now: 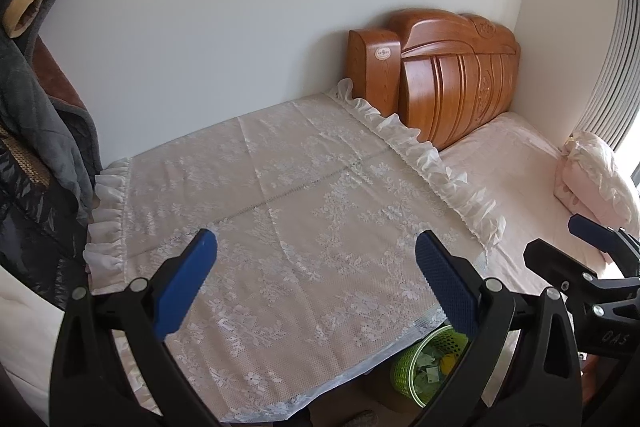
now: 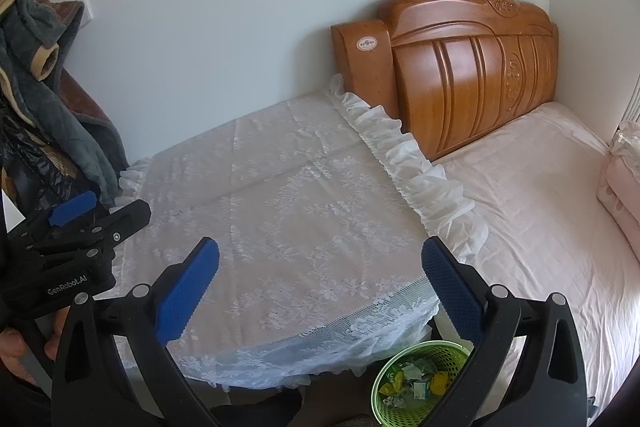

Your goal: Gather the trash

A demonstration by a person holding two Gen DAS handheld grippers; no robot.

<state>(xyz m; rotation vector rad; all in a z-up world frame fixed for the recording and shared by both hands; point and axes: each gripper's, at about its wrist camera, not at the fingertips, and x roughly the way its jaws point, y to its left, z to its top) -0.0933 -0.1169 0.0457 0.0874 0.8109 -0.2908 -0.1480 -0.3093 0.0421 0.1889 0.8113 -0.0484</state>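
Note:
A green mesh waste basket stands on the floor between the lace-covered table and the bed, with scraps of paper and yellow-green wrappers inside; the left wrist view shows the waste basket partly behind a finger. My left gripper hovers open over the lace tablecloth, nothing between its blue pads. My right gripper is also open and empty above the tablecloth's near edge. Each gripper shows in the other's view: the right gripper at the right edge, the left gripper at the left.
A carved wooden headboard stands against the wall behind the pink-sheeted bed. A folded pink quilt lies at the bed's right. Dark coats and a grey blanket hang at the left. A hand holds the left gripper's handle.

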